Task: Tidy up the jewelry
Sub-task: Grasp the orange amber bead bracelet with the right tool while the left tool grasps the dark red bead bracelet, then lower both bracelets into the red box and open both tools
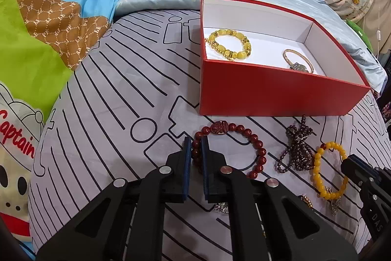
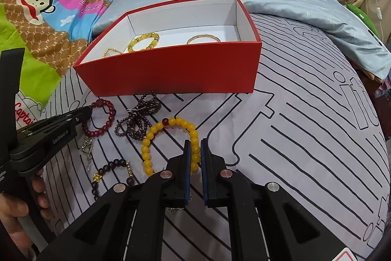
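left gripper [image 1: 196,151] pinching the dark red round-bead bracelet [image 1: 229,151] on its left arc, bracelet on the grey line-print bedspread [image 1: 110,114] | right gripper [image 2: 195,155] clamped on the yellow round-bead bracelet [image 2: 171,143], right arc | bite depth probably shallow, hard to tell | lift straight, clear the near wall of the red cardboard box [image 2: 171,75], release low inside

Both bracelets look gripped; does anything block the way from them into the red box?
Only the red box's near wall, which each must be lifted over. The left hand-held gripper is shut on the dark red bracelet, the right hand-held gripper on the yellow bracelet. The purple bead strand lies between them, beside both paths.
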Action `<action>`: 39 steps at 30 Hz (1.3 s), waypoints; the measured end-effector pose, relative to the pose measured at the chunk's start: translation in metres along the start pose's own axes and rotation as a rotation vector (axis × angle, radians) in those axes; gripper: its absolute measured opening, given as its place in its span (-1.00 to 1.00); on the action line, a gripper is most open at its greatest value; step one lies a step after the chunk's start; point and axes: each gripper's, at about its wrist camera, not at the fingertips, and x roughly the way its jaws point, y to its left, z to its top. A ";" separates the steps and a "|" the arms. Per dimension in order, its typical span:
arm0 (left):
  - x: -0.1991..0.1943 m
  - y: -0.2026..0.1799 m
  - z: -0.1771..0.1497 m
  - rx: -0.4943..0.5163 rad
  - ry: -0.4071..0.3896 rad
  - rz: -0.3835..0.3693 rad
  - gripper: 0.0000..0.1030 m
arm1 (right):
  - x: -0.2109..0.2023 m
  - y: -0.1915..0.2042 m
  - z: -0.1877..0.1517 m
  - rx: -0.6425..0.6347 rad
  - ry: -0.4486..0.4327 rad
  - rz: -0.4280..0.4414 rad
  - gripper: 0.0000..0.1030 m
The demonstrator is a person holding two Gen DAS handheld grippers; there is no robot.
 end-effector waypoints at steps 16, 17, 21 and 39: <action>-0.051 0.000 0.009 -0.026 -0.048 -0.082 -0.86 | -0.039 0.011 0.016 -0.019 -0.082 0.035 -0.86; -0.056 -0.001 0.011 -0.025 -0.056 -0.090 -0.86 | -0.042 0.012 0.018 -0.020 -0.090 0.037 -0.86; -0.074 -0.004 0.020 -0.020 -0.083 -0.117 -0.85 | -0.053 0.013 0.025 -0.026 -0.117 0.042 -0.86; -0.095 -0.031 0.100 0.023 -0.197 -0.144 -0.85 | -0.075 0.013 0.110 -0.057 -0.242 0.047 -0.86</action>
